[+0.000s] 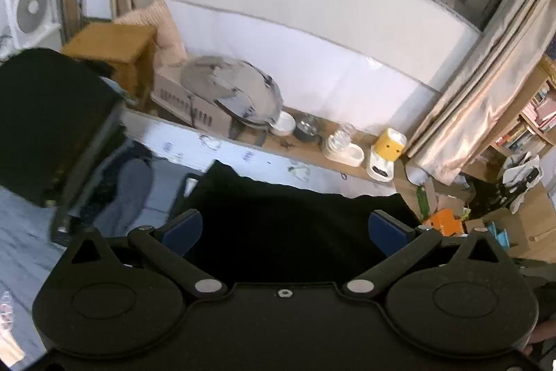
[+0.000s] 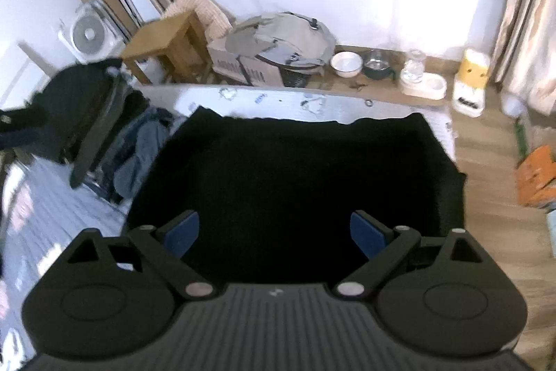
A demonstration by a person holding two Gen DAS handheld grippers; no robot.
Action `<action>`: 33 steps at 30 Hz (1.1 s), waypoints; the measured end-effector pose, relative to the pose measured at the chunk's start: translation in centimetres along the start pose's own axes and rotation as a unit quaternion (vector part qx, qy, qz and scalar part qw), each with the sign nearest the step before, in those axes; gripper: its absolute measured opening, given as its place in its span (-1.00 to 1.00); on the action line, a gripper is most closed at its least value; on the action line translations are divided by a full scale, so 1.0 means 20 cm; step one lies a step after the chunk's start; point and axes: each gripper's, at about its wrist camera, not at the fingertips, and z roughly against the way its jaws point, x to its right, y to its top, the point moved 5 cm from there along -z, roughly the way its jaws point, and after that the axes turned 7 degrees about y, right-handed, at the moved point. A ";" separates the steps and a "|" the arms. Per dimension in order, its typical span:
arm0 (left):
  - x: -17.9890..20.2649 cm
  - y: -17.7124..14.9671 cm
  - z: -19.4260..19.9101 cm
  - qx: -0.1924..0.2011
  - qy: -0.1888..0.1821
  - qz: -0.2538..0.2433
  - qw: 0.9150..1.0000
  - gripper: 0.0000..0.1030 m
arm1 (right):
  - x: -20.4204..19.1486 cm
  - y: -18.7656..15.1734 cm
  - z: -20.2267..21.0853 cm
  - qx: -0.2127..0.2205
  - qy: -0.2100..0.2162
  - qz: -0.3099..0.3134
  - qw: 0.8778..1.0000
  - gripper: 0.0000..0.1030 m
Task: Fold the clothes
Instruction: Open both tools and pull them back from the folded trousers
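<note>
A black garment (image 2: pixel 295 169) lies spread flat on the pale bedsheet (image 2: pixel 48 197), its far edge near the bed's end. In the left wrist view the same black garment (image 1: pixel 295 218) fills the space below my left gripper (image 1: pixel 285 228), which is open with blue pads (image 1: pixel 182 230) wide apart and nothing between them. My right gripper (image 2: pixel 274 232) is open too, above the cloth's near part, blue pads (image 2: pixel 365 233) clear of the fabric. A heap of grey and dark clothes (image 2: pixel 139 145) lies left of the black garment.
A black bag or case (image 2: pixel 80 113) stands at the bed's left. Beyond the bed: a wooden stool (image 2: pixel 166 40), a grey backpack (image 2: pixel 281 40) on a box, bowls (image 2: pixel 345 63), a yellow pet feeder (image 2: pixel 471 79), an orange box (image 2: pixel 535 176) on the wooden floor.
</note>
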 end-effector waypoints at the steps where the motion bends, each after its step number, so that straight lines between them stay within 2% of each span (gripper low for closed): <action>1: -0.02 -0.01 0.04 0.005 0.000 -0.001 1.000 1.00 | -0.03 0.00 0.02 0.002 -0.008 0.003 1.000 0.82; 3: -0.07 -0.04 0.13 0.013 -0.001 -0.001 1.000 1.00 | -0.09 -0.02 0.06 0.009 -0.020 0.002 1.000 0.82; 9: -0.27 -0.16 0.32 0.000 -0.021 0.015 1.000 1.00 | -0.28 -0.08 0.19 0.037 -0.053 -0.008 0.998 0.82; 12: -0.32 -0.22 0.37 -0.003 -0.014 0.006 1.000 1.00 | -0.36 -0.11 0.26 0.051 -0.063 -0.017 0.997 0.82; 15: -0.35 -0.26 0.38 -0.020 -0.024 0.003 0.999 1.00 | -0.42 -0.14 0.34 0.061 -0.072 -0.025 0.995 0.82; 20: -0.32 -0.27 0.34 -0.059 -0.052 -0.024 0.997 1.00 | -0.48 -0.16 0.42 0.069 -0.091 -0.047 0.992 0.82; 29: -0.20 -0.29 0.22 -0.093 -0.086 -0.078 0.989 1.00 | -0.58 -0.24 0.49 0.066 -0.112 -0.062 0.990 0.82; 33: -0.16 -0.28 0.21 -0.103 -0.088 -0.104 0.985 1.00 | -0.58 -0.26 0.50 0.063 -0.116 -0.075 0.988 0.82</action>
